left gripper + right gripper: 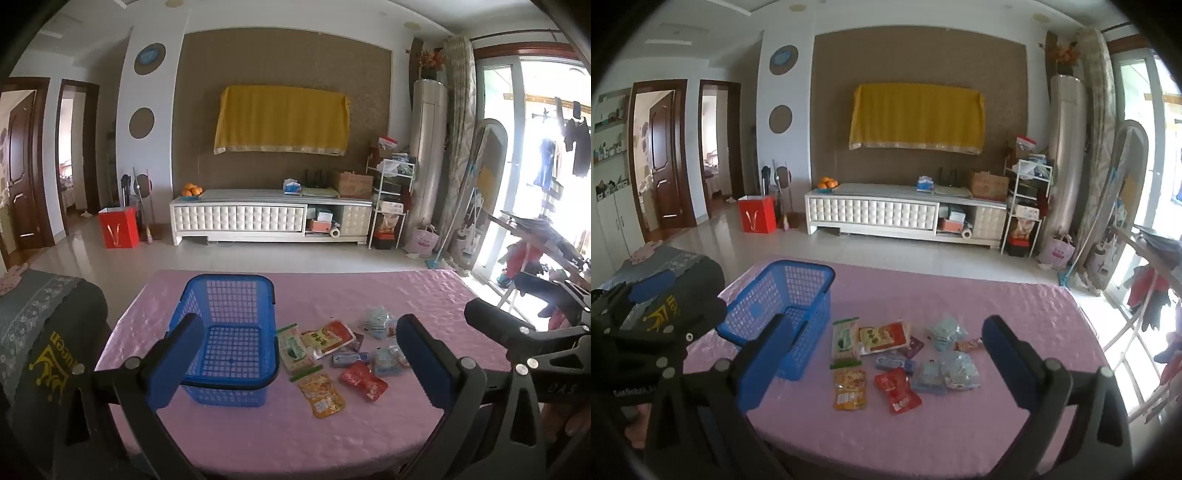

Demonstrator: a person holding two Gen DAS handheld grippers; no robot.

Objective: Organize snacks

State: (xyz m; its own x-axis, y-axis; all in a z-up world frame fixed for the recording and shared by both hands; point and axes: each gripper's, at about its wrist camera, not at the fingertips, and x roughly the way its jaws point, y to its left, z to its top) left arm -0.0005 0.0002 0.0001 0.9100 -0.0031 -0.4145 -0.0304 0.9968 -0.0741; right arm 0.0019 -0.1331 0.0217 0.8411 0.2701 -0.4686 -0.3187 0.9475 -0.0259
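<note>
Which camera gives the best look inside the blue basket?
The left wrist view. There the blue basket sits nearly straight ahead, so you look down onto its empty mesh floor, though the left gripper's near finger covers a corner. In the right wrist view the basket is off to the left, showing mostly its side wall.

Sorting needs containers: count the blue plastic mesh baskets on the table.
1: the blue plastic mesh basket stands on the pink tablecloth, left of the scattered snack packets. None looks hidden.
</note>
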